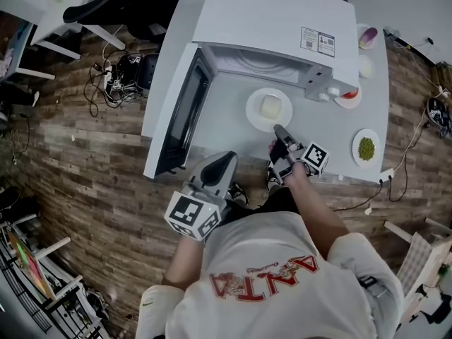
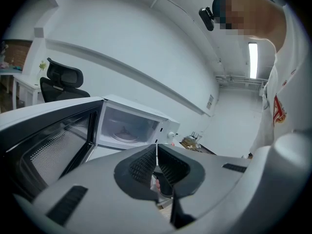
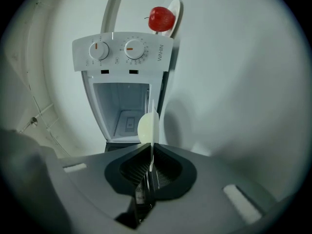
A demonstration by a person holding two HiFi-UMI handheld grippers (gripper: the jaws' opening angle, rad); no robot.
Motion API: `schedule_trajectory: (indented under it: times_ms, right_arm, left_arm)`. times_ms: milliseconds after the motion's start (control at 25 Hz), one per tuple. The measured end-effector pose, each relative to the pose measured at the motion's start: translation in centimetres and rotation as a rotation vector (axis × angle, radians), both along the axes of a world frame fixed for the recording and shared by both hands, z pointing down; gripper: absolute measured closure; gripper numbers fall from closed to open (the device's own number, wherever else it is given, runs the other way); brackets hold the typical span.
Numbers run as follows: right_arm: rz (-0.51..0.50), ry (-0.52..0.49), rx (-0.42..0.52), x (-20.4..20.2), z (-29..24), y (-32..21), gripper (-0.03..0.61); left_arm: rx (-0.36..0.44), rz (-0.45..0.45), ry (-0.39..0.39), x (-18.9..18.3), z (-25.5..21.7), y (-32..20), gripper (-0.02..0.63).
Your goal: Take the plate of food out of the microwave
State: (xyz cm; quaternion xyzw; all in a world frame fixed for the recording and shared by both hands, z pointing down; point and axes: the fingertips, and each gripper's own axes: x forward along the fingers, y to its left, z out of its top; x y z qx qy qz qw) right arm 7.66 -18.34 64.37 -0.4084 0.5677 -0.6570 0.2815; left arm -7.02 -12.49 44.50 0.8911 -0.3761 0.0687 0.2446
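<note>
At frame centre the plate (image 1: 269,109) is just outside the microwave (image 1: 275,27), its rim pinched by the right gripper (image 1: 278,128), while the left gripper (image 1: 227,159) is closed and empty; likely next comes setting it level and letting go.

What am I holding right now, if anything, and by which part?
The right tongs are shut on the near rim of the plate, which carries a pale block of food. The left tongs are shut and empty.
</note>
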Motion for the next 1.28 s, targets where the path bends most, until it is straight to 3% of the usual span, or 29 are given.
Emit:
schedule_trajectory:
  times_ms: [1000,1280]
  right_arm:
    - [-0.003,0.000,-0.089,0.9,3.1,0.2,0.558]
    - [-0.027,0.104,-0.109,0.7,2.5,-0.1,0.548]
  left_arm:
    - [-0.013,0.002,-0.009,0.5,0.5,0.1,0.597]
    - [-0.019,0.010,-0.004,0.4,0.7,0.5,0.597]
